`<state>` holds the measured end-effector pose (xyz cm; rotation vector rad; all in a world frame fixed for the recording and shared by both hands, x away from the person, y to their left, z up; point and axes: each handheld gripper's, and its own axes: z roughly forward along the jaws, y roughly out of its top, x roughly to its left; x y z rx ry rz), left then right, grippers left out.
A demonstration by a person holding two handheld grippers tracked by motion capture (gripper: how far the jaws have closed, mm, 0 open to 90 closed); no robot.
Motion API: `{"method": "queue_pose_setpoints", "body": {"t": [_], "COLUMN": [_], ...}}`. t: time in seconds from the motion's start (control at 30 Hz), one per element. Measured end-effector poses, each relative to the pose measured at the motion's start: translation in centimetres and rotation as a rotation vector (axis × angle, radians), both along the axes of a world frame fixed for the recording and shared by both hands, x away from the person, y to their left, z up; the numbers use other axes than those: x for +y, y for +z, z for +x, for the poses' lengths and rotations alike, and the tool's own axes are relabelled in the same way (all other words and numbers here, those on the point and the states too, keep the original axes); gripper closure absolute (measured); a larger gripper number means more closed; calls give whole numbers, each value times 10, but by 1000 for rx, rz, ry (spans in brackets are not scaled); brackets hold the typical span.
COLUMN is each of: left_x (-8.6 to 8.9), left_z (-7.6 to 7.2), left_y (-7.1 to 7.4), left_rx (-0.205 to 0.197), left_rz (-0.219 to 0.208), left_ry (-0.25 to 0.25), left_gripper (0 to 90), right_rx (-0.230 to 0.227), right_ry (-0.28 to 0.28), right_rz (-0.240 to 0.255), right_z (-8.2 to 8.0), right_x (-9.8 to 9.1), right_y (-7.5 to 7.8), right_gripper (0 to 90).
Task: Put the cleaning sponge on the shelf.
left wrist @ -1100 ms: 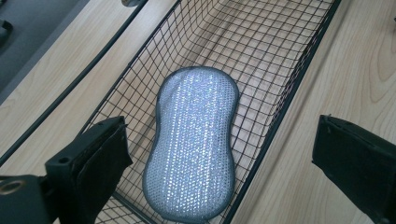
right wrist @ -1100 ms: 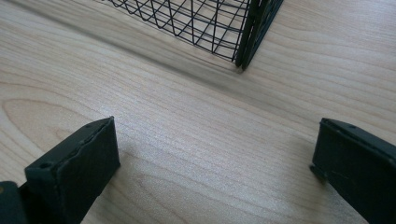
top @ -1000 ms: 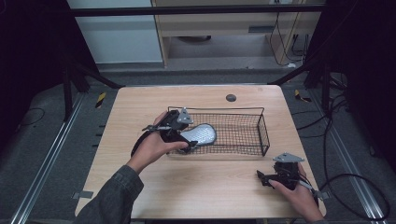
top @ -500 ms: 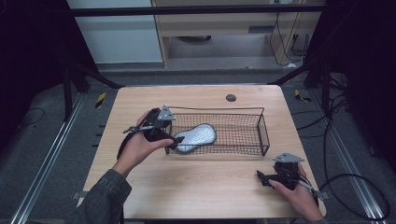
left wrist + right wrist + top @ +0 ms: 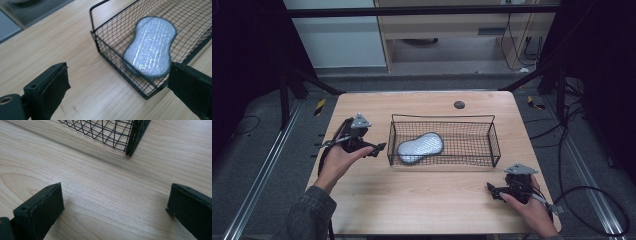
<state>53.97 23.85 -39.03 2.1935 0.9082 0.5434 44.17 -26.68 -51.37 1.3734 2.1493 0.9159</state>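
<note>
The sponge (image 5: 149,47) is silver-grey, peanut-shaped, with glittery mesh, lying flat in the wire basket (image 5: 493,141). Left gripper (image 5: 117,92) and right gripper (image 5: 115,212): jaws spread wide, empty.

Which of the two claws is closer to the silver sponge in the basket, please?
The left claw: it sits beside the wire basket end where the silver sponge lies; the right claw rests near the table's front corner.

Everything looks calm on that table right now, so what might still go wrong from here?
Two things, perhaps. The silvery sponge lies at the left end of the light wire basket, and the open left hand-held gripper is close beside that end; a nudge could slide the basket across the smooth table. The cable from the open right hand-held gripper hangs off the table's right edge and might snag or tug.
</note>
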Motion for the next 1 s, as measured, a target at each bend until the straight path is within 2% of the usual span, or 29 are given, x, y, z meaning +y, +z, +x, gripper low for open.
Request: {"method": "queue_pose_setpoints", "body": {"t": [0.13, 0.2, 0.33, 0.4, 0.63, 1.0], "left_x": [12, 24, 33, 41, 56, 70], "left_z": [1, 2, 4, 6, 12, 11], "left_y": [-7, -16, -25, -35, -52, -73], "left_rx": [7, 21, 33, 56, 98, 145], "left_rz": [1, -12, -8, -6, 1, 14], "left_ry": [25, 61, 79, 100, 156, 192], "left_gripper": [28, 28, 29, 29, 33, 35], "right_rx": [1, 0, 0, 0, 0, 0], "right_ry": [-1, 0, 0, -1, -1, -1], "right_rz": [1, 0, 0, 0, 0, 0], "right_z": [0, 0, 0, 0, 0, 0], "right_x": [0, 0, 0, 0, 0, 0], "right_y": [0, 0, 0, 0, 0, 0], "right_gripper": [6, 6, 6, 6, 6, 6]}}
